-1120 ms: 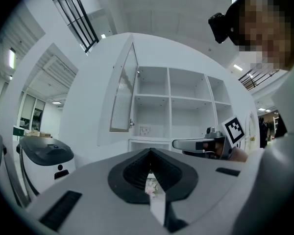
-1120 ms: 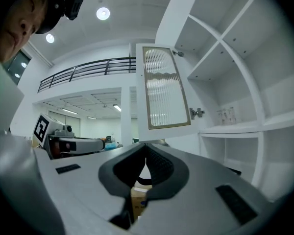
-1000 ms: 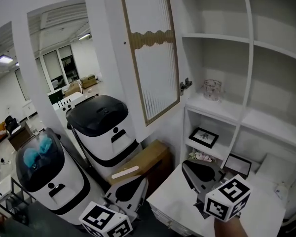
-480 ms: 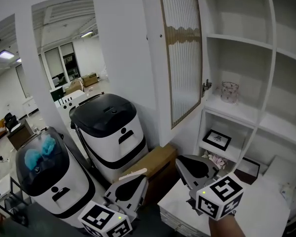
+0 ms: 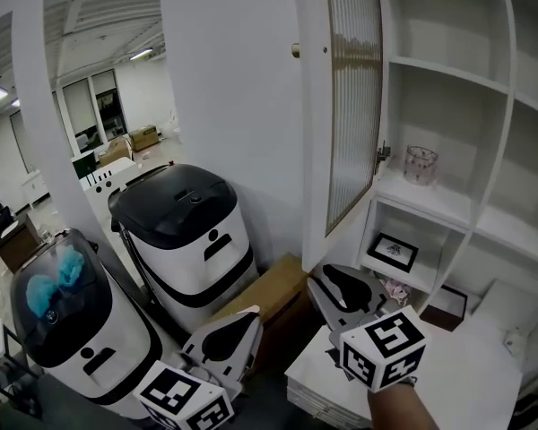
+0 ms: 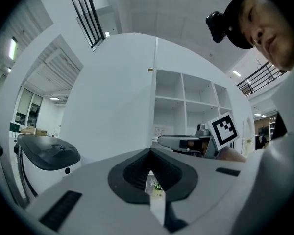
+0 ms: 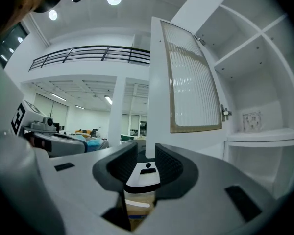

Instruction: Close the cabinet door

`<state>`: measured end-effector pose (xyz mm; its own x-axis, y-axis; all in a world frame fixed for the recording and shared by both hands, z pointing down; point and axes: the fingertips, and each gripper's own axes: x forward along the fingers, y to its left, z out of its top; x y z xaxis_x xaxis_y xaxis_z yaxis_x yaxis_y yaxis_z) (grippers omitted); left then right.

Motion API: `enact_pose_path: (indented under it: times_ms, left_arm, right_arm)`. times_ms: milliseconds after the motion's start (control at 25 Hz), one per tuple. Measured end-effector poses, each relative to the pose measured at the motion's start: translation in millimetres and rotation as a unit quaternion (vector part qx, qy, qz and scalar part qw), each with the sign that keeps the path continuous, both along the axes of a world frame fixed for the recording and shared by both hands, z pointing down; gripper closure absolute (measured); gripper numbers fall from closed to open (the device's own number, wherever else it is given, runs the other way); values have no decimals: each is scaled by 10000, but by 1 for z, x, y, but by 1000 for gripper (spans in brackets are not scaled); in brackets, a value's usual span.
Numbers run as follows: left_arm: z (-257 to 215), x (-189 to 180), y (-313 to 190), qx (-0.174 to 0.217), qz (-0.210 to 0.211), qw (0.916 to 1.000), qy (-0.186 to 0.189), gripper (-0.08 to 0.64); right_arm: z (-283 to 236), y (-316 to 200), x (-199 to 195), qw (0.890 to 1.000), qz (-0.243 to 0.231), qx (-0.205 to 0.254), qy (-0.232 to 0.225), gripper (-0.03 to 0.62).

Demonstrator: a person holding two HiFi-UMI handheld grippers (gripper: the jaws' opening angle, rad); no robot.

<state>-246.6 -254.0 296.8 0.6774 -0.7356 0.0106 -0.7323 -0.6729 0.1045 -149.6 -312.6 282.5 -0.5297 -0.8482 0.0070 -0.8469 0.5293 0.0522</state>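
Note:
The cabinet door (image 5: 350, 106), white-framed with a ribbed glass panel, stands swung out from the white shelf cabinet (image 5: 448, 79); its small knob (image 5: 296, 50) faces left. The right gripper view shows the door's (image 7: 191, 77) inner face up close. From the left gripper view the door (image 6: 154, 106) appears edge-on. My right gripper (image 5: 327, 285) hangs below the door's lower corner, apart from it. Its jaws (image 7: 146, 155) are opening, with nothing between them. My left gripper (image 5: 247, 322) is low and to the left, shut (image 6: 151, 173) and empty.
Two white-and-black rounded machines (image 5: 184, 231) (image 5: 63, 312) stand at left, with a cardboard box (image 5: 269, 298) beside them. The shelves hold a glass cup (image 5: 421, 164) and a framed picture (image 5: 394, 252). A white counter (image 5: 466, 374) lies below right.
Both grippers have moved left, toward the door's free edge. The door now looks more edge-on in the head view. The right gripper's jaws have parted.

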Motion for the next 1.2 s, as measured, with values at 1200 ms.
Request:
enact_pose_path:
  times_ms: [1200]
  left_arm:
    - [13,5,-28,-82,433,9990,44,557]
  right_arm:
    - [-2,-30,7,9952,940,209,188,396]
